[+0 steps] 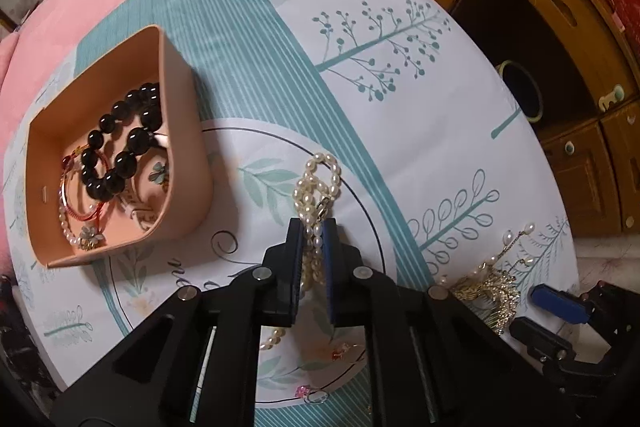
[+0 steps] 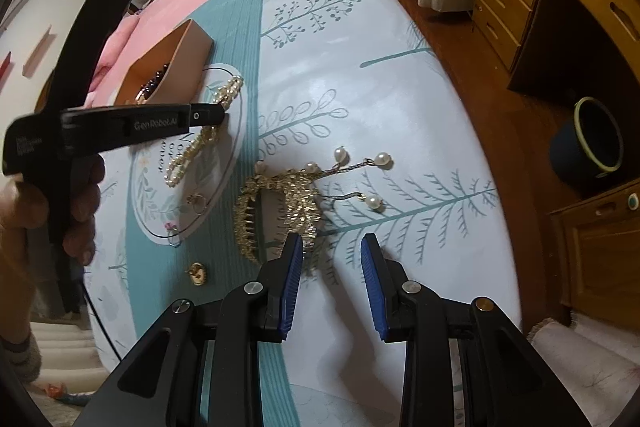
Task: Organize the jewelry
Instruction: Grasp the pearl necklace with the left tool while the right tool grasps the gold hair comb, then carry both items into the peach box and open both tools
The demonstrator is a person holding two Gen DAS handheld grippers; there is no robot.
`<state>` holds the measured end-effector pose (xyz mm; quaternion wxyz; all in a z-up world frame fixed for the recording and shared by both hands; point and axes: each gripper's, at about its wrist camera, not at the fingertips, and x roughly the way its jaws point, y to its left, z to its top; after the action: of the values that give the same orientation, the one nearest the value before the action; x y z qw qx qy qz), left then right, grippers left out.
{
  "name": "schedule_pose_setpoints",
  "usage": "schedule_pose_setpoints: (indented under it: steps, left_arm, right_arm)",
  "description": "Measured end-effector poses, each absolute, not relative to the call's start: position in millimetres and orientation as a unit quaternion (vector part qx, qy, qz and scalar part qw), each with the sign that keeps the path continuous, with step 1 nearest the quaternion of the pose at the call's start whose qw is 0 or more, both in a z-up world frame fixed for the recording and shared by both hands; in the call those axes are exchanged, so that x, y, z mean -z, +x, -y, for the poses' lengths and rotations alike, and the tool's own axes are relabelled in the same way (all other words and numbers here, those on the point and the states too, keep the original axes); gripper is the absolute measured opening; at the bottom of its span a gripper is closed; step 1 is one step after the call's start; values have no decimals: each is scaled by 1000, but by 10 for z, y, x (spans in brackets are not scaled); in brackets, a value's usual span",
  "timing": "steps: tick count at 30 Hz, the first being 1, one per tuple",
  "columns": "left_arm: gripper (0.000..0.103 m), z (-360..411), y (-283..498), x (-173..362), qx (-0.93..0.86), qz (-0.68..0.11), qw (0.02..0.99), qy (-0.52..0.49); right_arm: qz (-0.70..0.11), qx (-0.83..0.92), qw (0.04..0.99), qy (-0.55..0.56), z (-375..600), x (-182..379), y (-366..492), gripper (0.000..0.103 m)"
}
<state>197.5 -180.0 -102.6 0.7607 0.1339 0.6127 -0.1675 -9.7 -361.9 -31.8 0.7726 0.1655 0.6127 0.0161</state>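
**Pearls in the left claw, box off to its left**

The left claw (image 1: pixel 313 227) is clamped on a cream strand of small freshwater pearls with a gilt clasp (image 1: pixel 318 183); part of the strand loops out beyond the fingertips, the rest trails back under the claw toward the wrist, so its long axis runs roughly along the fingers, pointing away from the hand; whether the far loop rests on the worktop (image 1: pixel 400 131) or hangs just above it I cannot tell.

The relation that matters: the open peach-coloured plastic box (image 1: pixel 184 131) lies to the left of the claw and a little ahead of it, near but apart; the move I would judge next is a sideways carry over the near wall. Inside the box already sit a bracelet of large glossy black beads (image 1: pixel 120 143) and a thin red-and-pearl bangle with a flower charm (image 1: pixel 76 211).

The right claw (image 2: pixel 332 259) stands wide apart and holds nothing; just ahead of its left fingertip lies a gold filigree hair comb with dangling pearl drops (image 2: pixel 280 203), its curved band running crosswise to the fingers, teeth turned inward; the right hand is plainly nearer this piece.
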Motion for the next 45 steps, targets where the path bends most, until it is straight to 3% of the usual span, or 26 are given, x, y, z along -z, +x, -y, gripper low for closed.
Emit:
schedule_pose_setpoints:
  steps: [17, 19, 28, 30, 35, 45]
  left_arm:
    - [7, 1157, 1770, 232, 189, -581, 790, 56]
    - [7, 1088, 1778, 184, 189, -579, 792, 50]
    - [7, 726, 1774, -176, 181, -561, 807, 26]
    - [7, 650, 1803, -246, 179, -556, 812, 20]
    - [7, 475, 1829, -392, 175, -542, 822, 8]
    - [7, 91, 1987, -722, 155, -506, 848, -13]
  right_arm:
    - [-612, -9, 783, 112, 3220, 417, 102, 33]
    - [-608, -1, 788, 99, 3193, 416, 104, 26]
    - [-591, -23, 797, 118, 3158, 250, 116, 24]
    - [-582, -34, 802, 129, 3134, 152, 154, 14]
    - [-567, -57, 813, 116, 2931, -77, 307, 5]
    - [-532, -117, 829, 128, 2498, -513, 722, 5]
